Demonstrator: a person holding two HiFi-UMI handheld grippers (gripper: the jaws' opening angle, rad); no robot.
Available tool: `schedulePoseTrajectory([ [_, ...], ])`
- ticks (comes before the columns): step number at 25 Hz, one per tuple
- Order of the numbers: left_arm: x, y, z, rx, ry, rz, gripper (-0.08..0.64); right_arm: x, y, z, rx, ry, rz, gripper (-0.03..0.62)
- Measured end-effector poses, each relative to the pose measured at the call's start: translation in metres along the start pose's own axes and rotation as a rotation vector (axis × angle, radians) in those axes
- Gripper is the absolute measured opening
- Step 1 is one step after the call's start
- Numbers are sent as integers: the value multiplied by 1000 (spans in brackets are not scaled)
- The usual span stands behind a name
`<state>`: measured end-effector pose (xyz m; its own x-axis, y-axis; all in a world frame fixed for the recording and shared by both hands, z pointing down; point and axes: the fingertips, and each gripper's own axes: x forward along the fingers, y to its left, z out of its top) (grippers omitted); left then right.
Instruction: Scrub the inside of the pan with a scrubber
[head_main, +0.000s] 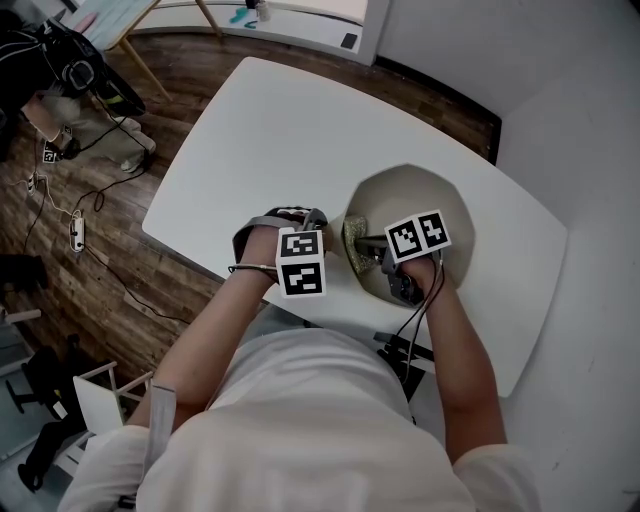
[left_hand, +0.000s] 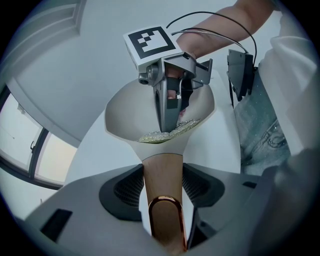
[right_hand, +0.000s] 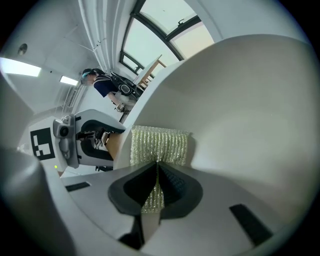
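Note:
A cream pan (head_main: 415, 205) stands on the white table (head_main: 260, 140), its wooden handle (left_hand: 161, 185) pointing toward me. My left gripper (left_hand: 162, 200) is shut on that handle; in the head view it sits left of the pan (head_main: 300, 245). My right gripper (right_hand: 156, 180) is shut on a yellow-green glittery scrubber (right_hand: 157, 145), which presses flat against the pan's inner wall (right_hand: 240, 115) near the handle side. From the left gripper view the scrubber (left_hand: 165, 132) lies just inside the rim under the right gripper (left_hand: 167, 102). In the head view the scrubber (head_main: 355, 245) shows at the pan's left edge.
The table's near edge runs just in front of my body. Wooden floor with cables (head_main: 70, 220) lies to the left, an easel leg (head_main: 140, 60) at the back left. A wall (head_main: 590, 150) bounds the right side.

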<state>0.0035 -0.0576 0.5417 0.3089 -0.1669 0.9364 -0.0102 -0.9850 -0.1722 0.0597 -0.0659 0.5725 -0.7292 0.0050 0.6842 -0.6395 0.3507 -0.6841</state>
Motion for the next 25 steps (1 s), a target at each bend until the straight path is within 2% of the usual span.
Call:
schedulePoseTrajectory([
  [15, -1, -3, -1, 8, 14, 7, 241, 1, -9, 38, -9, -149, -40, 31],
  [25, -1, -3, 2, 1, 5, 5, 242, -10, -22, 67, 13, -305, -76, 30],
])
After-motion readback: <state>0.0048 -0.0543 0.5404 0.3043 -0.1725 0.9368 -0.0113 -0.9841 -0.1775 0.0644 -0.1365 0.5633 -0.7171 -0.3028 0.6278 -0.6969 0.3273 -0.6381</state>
